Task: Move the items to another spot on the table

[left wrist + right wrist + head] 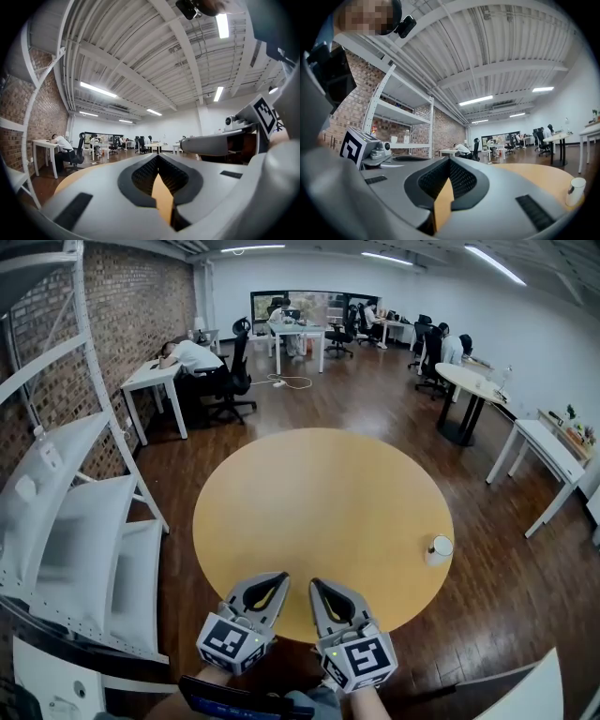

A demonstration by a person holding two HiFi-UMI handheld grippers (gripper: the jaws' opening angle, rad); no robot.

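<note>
Hovering side by side over the round table's [319, 493] near edge, the left gripper [280, 577] and right gripper [317, 583] have their jaws closed tip to tip, holding nothing. The white cup [439, 549] stands upright at the table's right rim, well apart from both. It is either awaiting pickup or already set down.

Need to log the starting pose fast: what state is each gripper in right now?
Left gripper: closed, tips together, nothing held.
Right gripper: closed, tips together, nothing held.
</note>
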